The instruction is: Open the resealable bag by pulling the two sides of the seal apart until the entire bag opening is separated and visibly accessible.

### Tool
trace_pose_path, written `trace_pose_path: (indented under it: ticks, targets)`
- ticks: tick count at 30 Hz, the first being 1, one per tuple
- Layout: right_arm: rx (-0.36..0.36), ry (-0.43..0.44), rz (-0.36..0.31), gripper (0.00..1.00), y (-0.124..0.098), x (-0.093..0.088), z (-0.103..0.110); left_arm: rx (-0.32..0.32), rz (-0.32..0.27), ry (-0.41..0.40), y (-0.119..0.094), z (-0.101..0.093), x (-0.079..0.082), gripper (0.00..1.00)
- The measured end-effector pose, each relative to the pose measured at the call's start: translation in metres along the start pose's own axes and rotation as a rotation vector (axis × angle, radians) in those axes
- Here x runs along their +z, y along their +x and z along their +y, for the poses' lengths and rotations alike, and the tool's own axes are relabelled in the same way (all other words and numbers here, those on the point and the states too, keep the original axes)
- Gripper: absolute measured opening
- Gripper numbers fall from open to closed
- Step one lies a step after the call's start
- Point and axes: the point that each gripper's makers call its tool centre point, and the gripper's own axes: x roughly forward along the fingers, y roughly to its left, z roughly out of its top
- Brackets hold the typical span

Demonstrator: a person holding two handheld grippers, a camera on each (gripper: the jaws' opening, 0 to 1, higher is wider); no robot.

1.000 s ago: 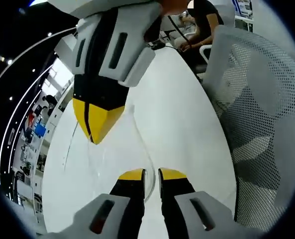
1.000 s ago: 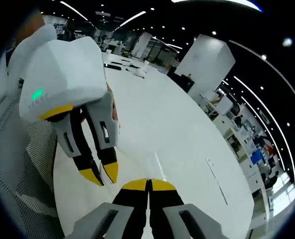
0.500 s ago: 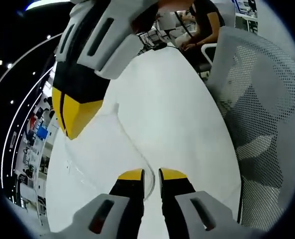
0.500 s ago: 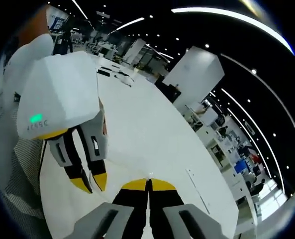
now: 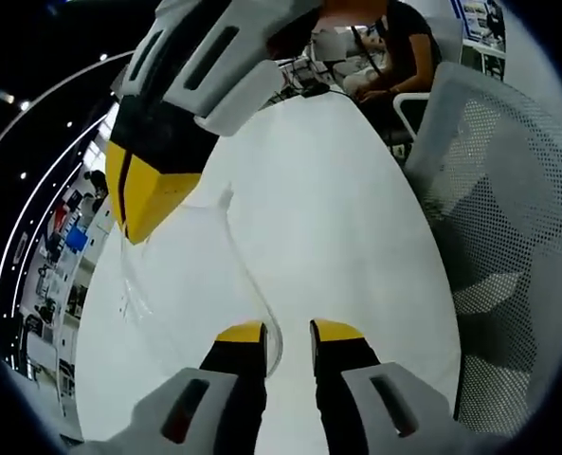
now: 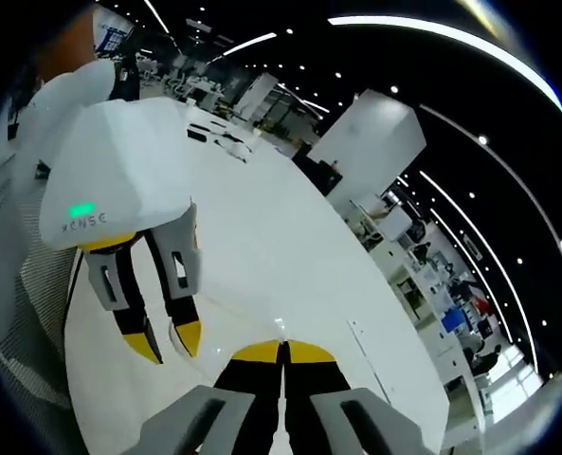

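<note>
Left claw (image 5: 287,334): its 2 yellow-tipped jaws stand slightly spread, and the clear rim of the bag runs into the gap between them; whether the pads truly bite the film I cannot tell.
Right claw (image 6: 283,352): jaws pressed together, with a thin sliver of clear film at the tips, so it seems to pinch 1 side of the seal.
Resealable bag (image 5: 181,275): a transparent pouch held just above the white tabletop (image 5: 337,218), strung between the 2 claws; its outline shows as faint glassy edges.
Change over the last second: the gap between the left claw's jaws has widened a little, and the right claw, seen in the left gripper view as a large yellow wedge, has swung further off to the side and away. The curved rim between the claws now bows wider.
Meaning for the task: judged from that bow, the 2 sides of the seal are parting and the mouth is partly open; the full length is probably not yet separated.
Long axis: the opened rim runs from the left claw's tips up toward the right claw, arcing across the left gripper view; the mouth seems to face the camera, body hanging away toward the tabletop.
Surroundings: a mesh chair (image 5: 508,218) beside the tabletop, a seated person (image 5: 404,47) at its far end.
</note>
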Motion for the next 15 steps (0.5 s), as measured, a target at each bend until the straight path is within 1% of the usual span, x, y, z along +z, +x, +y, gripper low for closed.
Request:
trace_pose_path:
  ticks: [4,6,9,11,13,15]
  targets:
    - [0.013,0.005,0.015,0.0,0.004,-0.007,0.002,0.001,0.007,-0.023,0.004,0.0,-0.003,0.23]
    - [0.018,0.006,0.023,0.0,0.005,-0.011,0.003,0.002,0.009,-0.028,0.006,-0.001,-0.005,0.25]
    - [0.028,0.002,0.038,0.0,0.008,-0.018,0.005,0.005,-0.009,-0.054,0.007,-0.001,-0.004,0.27]
    - [0.041,0.001,0.06,0.0,0.012,-0.025,0.007,0.023,-0.017,-0.073,0.007,0.002,-0.005,0.32]
    - [0.052,0.004,0.072,0.0,0.015,-0.031,0.01,0.022,-0.019,-0.088,0.008,0.0,-0.007,0.39]
    - [0.056,-0.001,0.079,0.0,0.017,-0.035,0.012,0.02,-0.018,-0.086,0.009,-0.002,-0.009,0.4]
